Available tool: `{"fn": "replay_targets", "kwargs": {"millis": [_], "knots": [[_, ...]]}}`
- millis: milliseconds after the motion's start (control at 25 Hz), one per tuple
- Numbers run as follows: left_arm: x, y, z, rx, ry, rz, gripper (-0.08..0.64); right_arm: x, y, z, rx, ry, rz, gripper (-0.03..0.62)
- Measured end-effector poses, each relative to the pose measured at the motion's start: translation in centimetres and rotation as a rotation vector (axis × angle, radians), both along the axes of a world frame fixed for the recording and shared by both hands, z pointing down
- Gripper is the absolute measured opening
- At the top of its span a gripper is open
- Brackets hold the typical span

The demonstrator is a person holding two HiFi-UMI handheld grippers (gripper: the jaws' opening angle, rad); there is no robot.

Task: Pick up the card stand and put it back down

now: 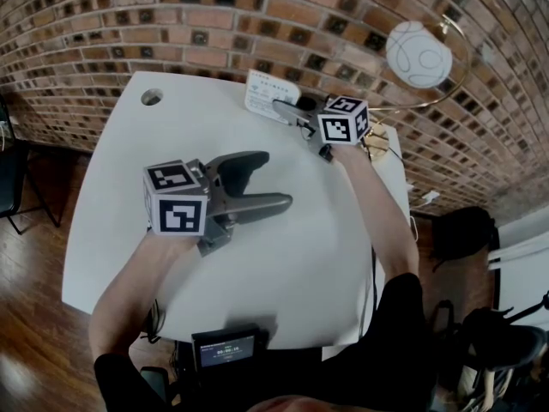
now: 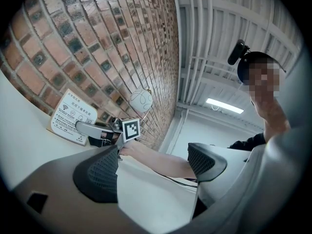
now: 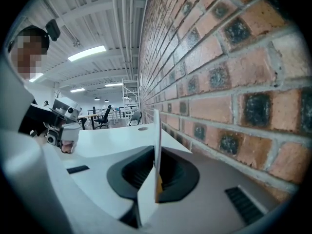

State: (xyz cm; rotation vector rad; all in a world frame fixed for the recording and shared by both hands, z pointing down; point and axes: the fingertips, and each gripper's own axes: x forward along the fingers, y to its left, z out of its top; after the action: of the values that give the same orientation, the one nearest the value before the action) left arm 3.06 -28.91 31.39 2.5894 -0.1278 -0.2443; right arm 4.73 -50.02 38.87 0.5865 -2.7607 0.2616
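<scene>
The card stand [image 1: 270,95] is a white printed sign at the back of the white table [image 1: 146,230], close to the brick wall. My right gripper [image 1: 287,108] reaches it from the right and is shut on it. In the right gripper view the card stand [image 3: 157,145] is edge-on between the two black pads [image 3: 131,172]. The left gripper view shows the card stand [image 2: 72,117] face-on, with the right gripper [image 2: 95,129] across its lower edge. My left gripper [image 1: 276,178] hovers over the middle of the table, open and holding nothing [image 2: 158,167].
The brick wall [image 1: 214,24] runs right behind the card stand. A white globe lamp [image 1: 419,54] on a brass arc stands at the back right corner. A cable hole [image 1: 152,97] is at the back left. A small screen device [image 1: 227,348] sits at the front edge.
</scene>
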Motion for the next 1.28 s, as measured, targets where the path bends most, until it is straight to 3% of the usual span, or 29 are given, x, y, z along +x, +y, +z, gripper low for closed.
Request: {"fn": "replay_targets", "kwargs": {"millis": [320,600,1280], "knots": [[0.1,0.0,0.2,-0.003,0.0,0.003,0.446,0.5,-0.3,0.4,0.015,0.081,0.088,0.101],[-0.1,0.1,0.2,-0.002,0.0,0.003,0.446,1.9,-0.1,0.6,0.0,0.135,0.174,0.103],[-0.4,0.1,0.2,-0.005,0.0,-0.003,0.446,4.1,1.5,1.6,-0.038,0.246,0.266,0.107]]}}
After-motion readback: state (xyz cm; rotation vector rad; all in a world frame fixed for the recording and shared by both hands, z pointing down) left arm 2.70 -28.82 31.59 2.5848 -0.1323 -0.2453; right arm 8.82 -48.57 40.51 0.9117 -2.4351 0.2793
